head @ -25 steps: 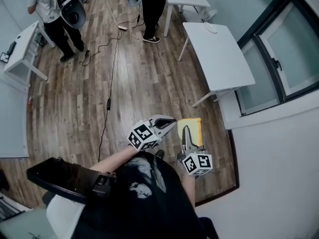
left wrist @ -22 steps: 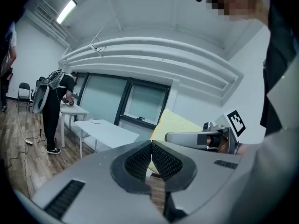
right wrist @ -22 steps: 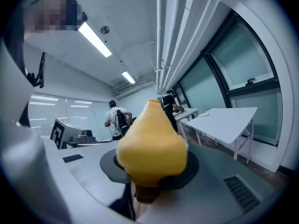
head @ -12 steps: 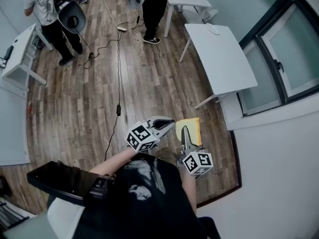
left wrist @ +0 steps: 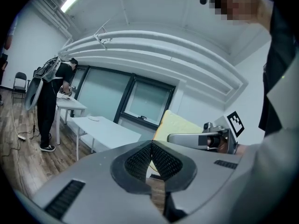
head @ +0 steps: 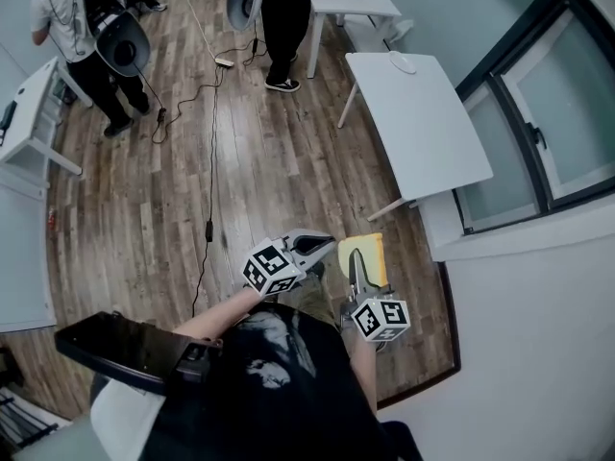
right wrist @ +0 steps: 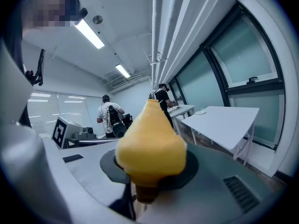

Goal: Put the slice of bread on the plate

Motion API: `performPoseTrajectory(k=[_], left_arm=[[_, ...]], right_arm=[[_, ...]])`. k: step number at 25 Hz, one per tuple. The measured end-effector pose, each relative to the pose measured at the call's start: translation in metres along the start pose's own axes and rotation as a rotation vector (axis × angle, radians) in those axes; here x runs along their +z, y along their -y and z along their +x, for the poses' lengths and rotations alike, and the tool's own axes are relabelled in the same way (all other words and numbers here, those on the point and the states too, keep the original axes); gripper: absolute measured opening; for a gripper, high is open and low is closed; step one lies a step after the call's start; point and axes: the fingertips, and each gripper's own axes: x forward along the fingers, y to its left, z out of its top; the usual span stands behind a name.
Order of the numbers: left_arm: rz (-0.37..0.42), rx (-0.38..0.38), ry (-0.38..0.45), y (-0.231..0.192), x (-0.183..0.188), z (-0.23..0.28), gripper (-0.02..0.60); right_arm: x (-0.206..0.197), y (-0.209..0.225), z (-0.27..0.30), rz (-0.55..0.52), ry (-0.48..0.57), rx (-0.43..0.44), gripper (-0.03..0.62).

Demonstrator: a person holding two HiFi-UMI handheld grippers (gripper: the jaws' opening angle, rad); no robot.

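Seen from the head view, both grippers are held close side by side over the wooden floor [head: 250, 181], in the lower middle of the frame. The right gripper [head: 356, 257] is clamped on the slice of bread [head: 373, 252], which stands on edge with its yellow face just right of the jaws. The white table [head: 423, 123] is well apart from it at the upper right. The right gripper view adds what the head view cannot: the bread fills the centre edge-on, squeezed narrow between the two pads, its rounded top bulging above them. The left gripper [head: 325, 245] has its jaws closed tip to tip with nothing between them, which only the left gripper view makes plain. That view also catches the bread and the right gripper from the side, at centre right. A small white round thing [head: 402, 62] lies at the far end of the table, and no view shows whether it is the plate. The head view shows a cable [head: 209, 229] trailing across the floor toward a standing person [head: 91, 27] at the top left and a second person [head: 283, 17] at top centre.
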Motion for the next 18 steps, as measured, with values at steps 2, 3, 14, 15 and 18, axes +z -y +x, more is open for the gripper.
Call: performPoseTrajectory(k=[2,3,14,15,18], left_arm=[[0.011,0.000,0.001,-0.012,0.014,0.022,0.005],[0.021,-0.001,-0.001,-0.017,0.021,0.033,0.005],[0.054,0.028,-0.014,-0.067,0.063,0.134,0.005],[0.051,0.030,-0.018,-0.073,0.064,0.138,0.005],[0.037,0.035,-0.027,-0.091,0.067,0.149,0.005]], right_arm=[[0.014,0.019,0.014,-0.003,0.003,0.011,0.095],[0.020,0.027,0.020,-0.005,0.003,0.016,0.095],[0.077,0.116,0.073,-0.012,0.001,0.058,0.095],[0.080,0.122,0.079,-0.011,-0.004,0.059,0.095],[0.083,0.135,0.099,0.004,-0.021,0.064,0.095]])
